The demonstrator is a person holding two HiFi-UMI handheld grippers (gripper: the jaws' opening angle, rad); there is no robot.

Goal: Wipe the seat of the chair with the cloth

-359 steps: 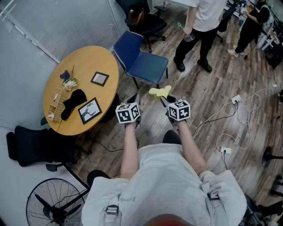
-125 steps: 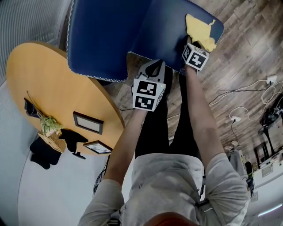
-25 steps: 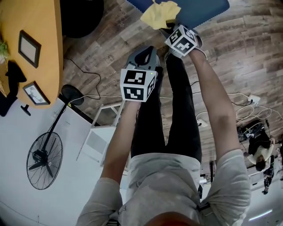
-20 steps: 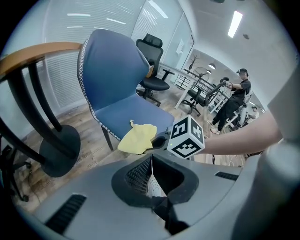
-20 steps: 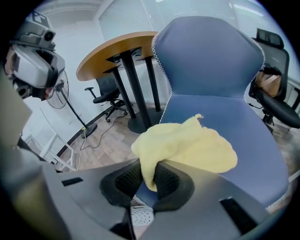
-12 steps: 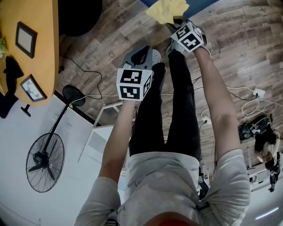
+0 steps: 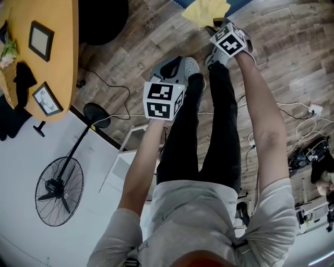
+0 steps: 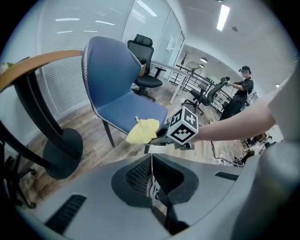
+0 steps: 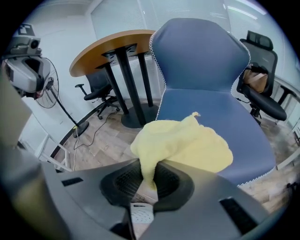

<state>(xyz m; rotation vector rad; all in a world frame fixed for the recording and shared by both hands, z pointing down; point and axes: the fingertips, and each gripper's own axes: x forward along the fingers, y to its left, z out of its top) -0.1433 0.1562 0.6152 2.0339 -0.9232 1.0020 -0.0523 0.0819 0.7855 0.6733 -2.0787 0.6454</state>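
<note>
The blue chair (image 8: 117,79) stands beside the round table, and its seat (image 9: 220,122) lies just ahead of my right gripper. My right gripper (image 9: 149,180) is shut on the yellow cloth (image 9: 183,143), which bunches over the seat's front edge. In the head view the cloth (image 7: 206,10) is at the top edge with my right gripper (image 7: 215,23) just below it; only a sliver of blue seat (image 7: 241,4) shows. My left gripper (image 7: 179,61) hangs lower left over the floor, away from the chair, shut and holding nothing. From the left gripper view (image 8: 151,161) the cloth (image 8: 143,131) sits at the seat's front edge.
The orange round table (image 7: 57,31) with picture frames is at the left, its black pedestal (image 8: 63,150) near the chair. A standing fan (image 7: 56,185) is at the lower left. Cables (image 7: 308,112) lie on the wood floor at the right. Office chairs and a person (image 8: 241,89) are behind.
Over the last seconds the cloth was drawn across the seat to its front edge. In the last second the seat has slid almost out of the head view's top; the left gripper stays idle.
</note>
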